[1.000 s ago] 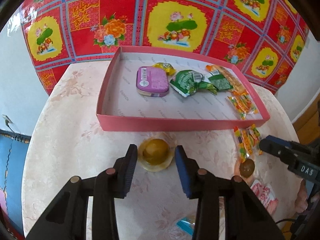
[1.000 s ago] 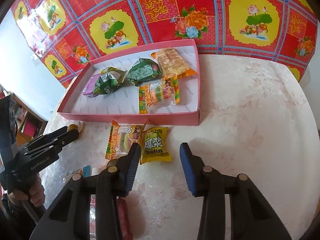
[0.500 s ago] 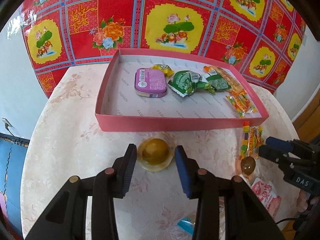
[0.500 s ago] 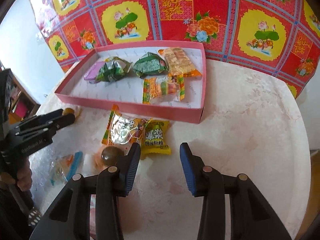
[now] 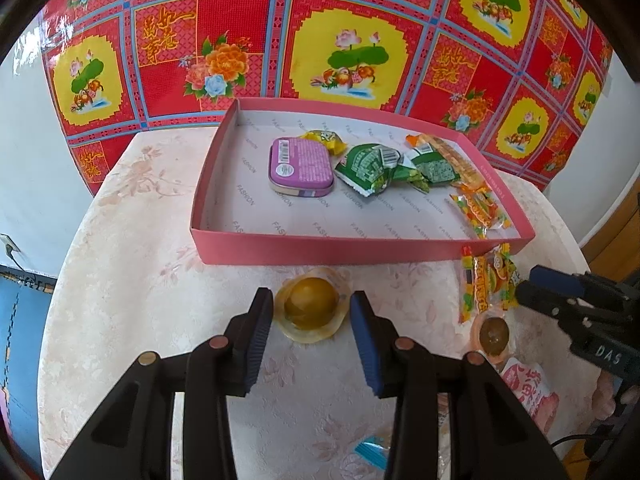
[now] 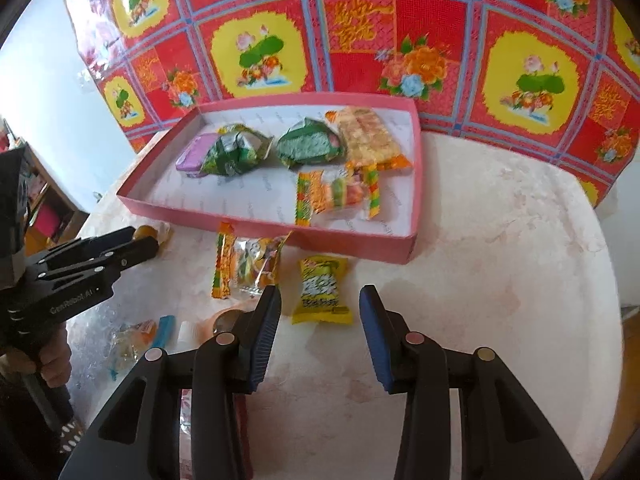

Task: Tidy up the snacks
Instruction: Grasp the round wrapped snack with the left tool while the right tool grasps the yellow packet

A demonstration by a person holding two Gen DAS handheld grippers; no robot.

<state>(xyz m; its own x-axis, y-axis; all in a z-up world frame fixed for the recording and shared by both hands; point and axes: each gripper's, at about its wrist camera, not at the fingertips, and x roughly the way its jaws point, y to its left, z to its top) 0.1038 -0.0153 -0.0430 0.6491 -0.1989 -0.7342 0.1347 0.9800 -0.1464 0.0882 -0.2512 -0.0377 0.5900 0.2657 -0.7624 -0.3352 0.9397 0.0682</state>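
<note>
**Snacks partly boxed, both grippers poised over loose sweets**

Already inside the pink box [image 5: 356,244] lie several snacks: a purple tin [image 5: 300,166] towards its left, a small yellow sweet [image 5: 324,139] just behind the tin, two green packets [image 5: 370,168] beside it, a long orange wafer pack [image 6: 368,136] at the far right, and a striped orange-and-green candy bag [image 6: 332,194] nearer the front wall. The box sits on a round table with a pale floral cloth [image 5: 132,280], its front wall facing both cameras.

Outside the box, a clear-wrapped amber jelly cup [image 5: 310,306] rests on the cloth just in front of that wall. The left gripper [image 5: 312,320] has its blue pads either side of the cup, jaws parted and not pressing on it. Further right lie a second striped candy bag [image 5: 484,280], a darker jelly cup [image 5: 494,334] just below it, and a pink-and-white packet [image 5: 524,384]. A yellow sachet [image 6: 324,290] lies flat near the box's front right corner; the right gripper [image 6: 320,320] hovers over its lower edge with jaws apart, though whether a pad touches the wrapper is hard to judge. A blue-ended clear wrapper [image 6: 140,336] sits at the near left. Behind the table hangs a red and yellow floral cloth [image 5: 340,40].
</note>
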